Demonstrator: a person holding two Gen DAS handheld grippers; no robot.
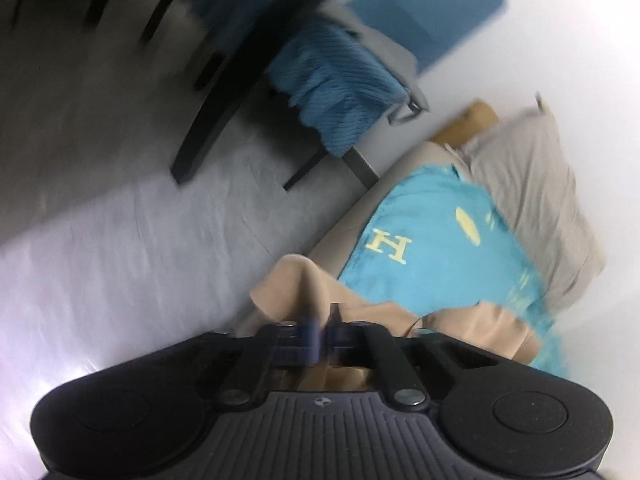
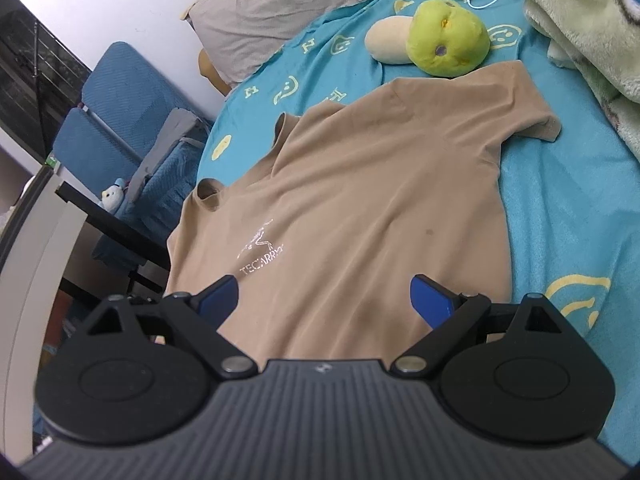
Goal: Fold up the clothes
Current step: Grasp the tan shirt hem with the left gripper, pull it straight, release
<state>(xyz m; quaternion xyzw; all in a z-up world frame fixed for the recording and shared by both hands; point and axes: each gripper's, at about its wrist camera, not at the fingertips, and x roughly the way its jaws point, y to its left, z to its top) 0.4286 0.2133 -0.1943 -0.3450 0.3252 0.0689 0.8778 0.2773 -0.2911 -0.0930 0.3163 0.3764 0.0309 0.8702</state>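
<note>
A tan T-shirt (image 2: 360, 184) with a silver logo lies spread front-up on the turquoise bed sheet (image 2: 568, 216). My right gripper (image 2: 324, 300) is open and empty, its blue fingers held just above the shirt's lower part. In the blurred left wrist view, my left gripper (image 1: 324, 320) is shut on a fold of the tan T-shirt (image 1: 304, 284) at the bed's edge, lifting it slightly. The shirt's left sleeve is curled up near the edge; the right sleeve lies flat.
A green plush toy (image 2: 448, 36) and a cream plush (image 2: 390, 44) lie beyond the shirt's collar. A grey pillow (image 2: 280, 12) is at the head, a pale fuzzy blanket (image 2: 592, 20) at right. A blue chair (image 2: 120, 120) with a blue towel (image 1: 336, 84) stands beside the bed.
</note>
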